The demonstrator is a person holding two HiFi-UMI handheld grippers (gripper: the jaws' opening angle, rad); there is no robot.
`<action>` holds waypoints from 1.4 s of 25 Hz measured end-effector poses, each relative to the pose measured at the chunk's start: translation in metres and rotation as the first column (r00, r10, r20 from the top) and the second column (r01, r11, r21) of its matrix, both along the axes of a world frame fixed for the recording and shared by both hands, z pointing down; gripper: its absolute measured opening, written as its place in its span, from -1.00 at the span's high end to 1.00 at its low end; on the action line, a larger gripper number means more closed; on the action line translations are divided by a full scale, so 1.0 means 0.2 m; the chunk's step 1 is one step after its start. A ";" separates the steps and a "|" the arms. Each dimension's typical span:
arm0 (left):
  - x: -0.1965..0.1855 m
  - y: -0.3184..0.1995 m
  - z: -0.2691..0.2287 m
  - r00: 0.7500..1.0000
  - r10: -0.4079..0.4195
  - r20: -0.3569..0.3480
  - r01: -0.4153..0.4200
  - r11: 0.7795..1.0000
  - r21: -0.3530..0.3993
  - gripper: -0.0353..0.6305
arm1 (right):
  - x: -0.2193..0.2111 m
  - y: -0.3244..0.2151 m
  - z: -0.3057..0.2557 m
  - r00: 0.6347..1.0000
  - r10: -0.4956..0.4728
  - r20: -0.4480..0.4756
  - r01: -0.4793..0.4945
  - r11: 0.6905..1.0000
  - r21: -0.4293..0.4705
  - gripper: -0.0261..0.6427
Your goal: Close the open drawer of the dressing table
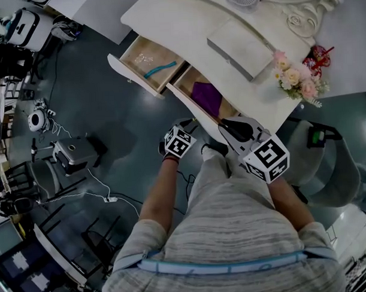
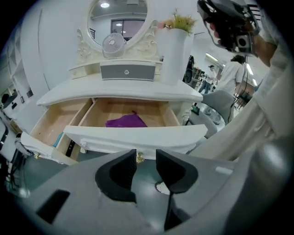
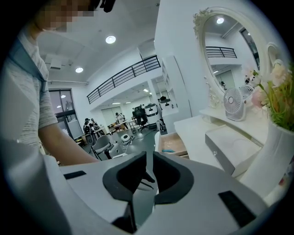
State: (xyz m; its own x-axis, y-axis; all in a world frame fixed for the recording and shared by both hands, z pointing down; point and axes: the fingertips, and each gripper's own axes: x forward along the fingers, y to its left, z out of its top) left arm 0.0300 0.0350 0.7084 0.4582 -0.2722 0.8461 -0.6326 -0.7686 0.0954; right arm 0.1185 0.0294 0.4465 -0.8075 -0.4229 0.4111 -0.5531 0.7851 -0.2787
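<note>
Left claw is held part open with nothing gripped. The open drawer of the table is sited just ahead of it, with the front panel right beyond the tips, its brass knob seen in line with the gap, and a purple cloth laid inside. A second open drawer is seen ahead-left of that claw. Right claw is held with jaws barely parted and nothing between them, tabletop ahead-right.
</note>
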 end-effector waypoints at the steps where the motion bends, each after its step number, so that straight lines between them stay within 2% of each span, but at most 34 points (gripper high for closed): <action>1: 0.00 0.00 0.02 1.000 0.008 0.010 -0.008 1.000 -0.009 0.51 | 0.00 0.00 0.00 1.000 0.000 -0.002 0.000 1.000 -0.002 0.89; 6: -0.01 -0.01 0.11 0.997 0.043 0.060 -0.041 0.998 -0.040 0.51 | 0.00 0.01 0.03 1.000 0.001 -0.003 -0.001 1.000 -0.017 0.89; 17: -0.02 -0.03 0.25 0.983 0.113 0.145 -0.105 0.993 -0.057 0.51 | 0.01 -0.02 0.06 1.000 0.018 -0.021 -0.019 0.999 -0.039 0.89; 24: -0.03 -0.04 0.29 0.980 0.123 0.158 -0.115 0.991 -0.063 0.52 | 0.00 -0.02 0.09 0.999 0.025 -0.029 -0.027 0.998 -0.058 0.89; 28: -0.03 -0.04 0.30 0.978 0.129 0.166 -0.120 0.991 -0.065 0.62 | 0.01 -0.03 0.10 0.999 0.032 -0.033 -0.034 0.997 -0.064 0.89; 35: -0.03 -0.05 0.30 0.978 0.131 0.160 -0.121 0.990 -0.068 0.62 | -0.02 -0.03 0.11 0.999 0.027 -0.037 -0.029 0.997 -0.071 0.89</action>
State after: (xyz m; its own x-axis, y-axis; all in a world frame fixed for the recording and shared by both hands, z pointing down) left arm 0.0231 0.0241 0.7682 0.3398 -0.1694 0.9251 -0.5415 -0.8395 0.0452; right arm 0.1152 0.0235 0.4687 -0.7800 -0.4136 0.4696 -0.5851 0.7482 -0.3128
